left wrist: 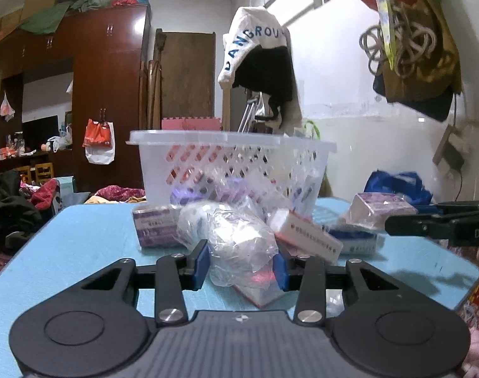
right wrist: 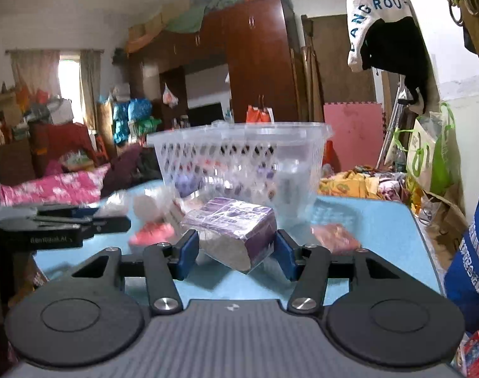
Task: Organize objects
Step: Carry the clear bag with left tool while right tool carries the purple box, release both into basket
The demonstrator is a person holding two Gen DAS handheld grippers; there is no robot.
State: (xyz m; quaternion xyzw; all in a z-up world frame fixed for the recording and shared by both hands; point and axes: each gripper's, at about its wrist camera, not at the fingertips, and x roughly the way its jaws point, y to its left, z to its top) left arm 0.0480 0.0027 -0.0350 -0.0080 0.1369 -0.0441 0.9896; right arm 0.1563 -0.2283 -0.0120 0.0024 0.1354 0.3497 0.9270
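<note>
A clear plastic basket (left wrist: 233,160) stands at the far side of the light blue table (left wrist: 82,245); it also shows in the right wrist view (right wrist: 239,154). My left gripper (left wrist: 241,266) is shut on a crumpled clear plastic bag with white contents (left wrist: 239,245), low over the table. My right gripper (right wrist: 236,252) is shut on a purple plastic-wrapped box (right wrist: 233,233), held above the table. Each gripper appears at the edge of the other's view: the right one in the left wrist view (left wrist: 441,223), the left one in the right wrist view (right wrist: 60,223).
Medicine boxes lie before the basket: a purple one (left wrist: 156,225), a white and red one (left wrist: 305,236), a blue and white one (left wrist: 356,239). A pinkish packet (right wrist: 334,236) lies right. A blue bag (right wrist: 472,252) hangs by the table's right edge. A cluttered room lies beyond.
</note>
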